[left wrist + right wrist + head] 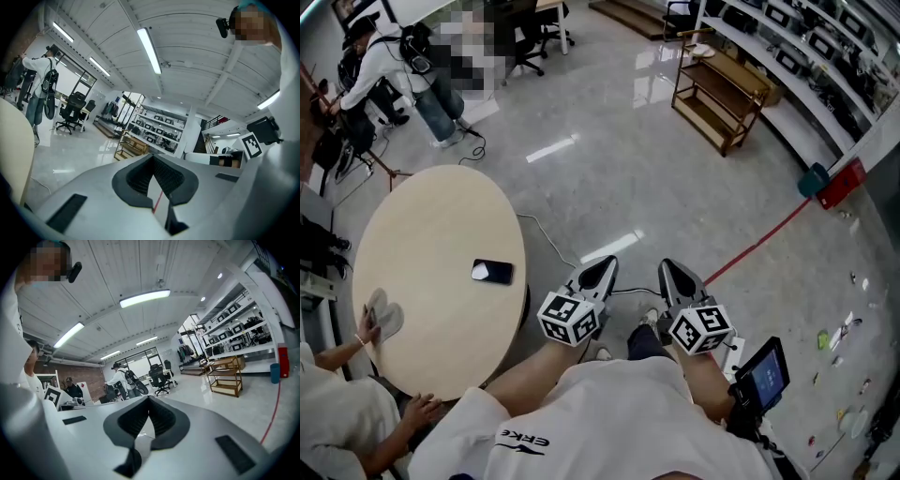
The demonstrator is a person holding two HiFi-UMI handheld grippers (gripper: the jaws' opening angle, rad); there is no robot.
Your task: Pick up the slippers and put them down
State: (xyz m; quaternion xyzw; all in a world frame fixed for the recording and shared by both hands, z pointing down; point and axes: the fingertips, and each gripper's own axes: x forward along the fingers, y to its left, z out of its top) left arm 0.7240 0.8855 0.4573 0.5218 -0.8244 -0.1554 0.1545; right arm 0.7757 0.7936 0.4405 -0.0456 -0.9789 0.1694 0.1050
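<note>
Left hand-held gripper (602, 264), right hand-held gripper (672, 269): closed, over floor (609, 169), beside table (441, 234) rim.

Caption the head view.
Left tongs and right tongs, shut and empty, beside a round table holding slippers and a phone.

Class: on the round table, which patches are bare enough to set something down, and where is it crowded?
Bare: the far half of the table beyond the phone, and the strip between the phone and the slippers. Crowded: the near left edge, where a person's hand is at the slippers.
</note>
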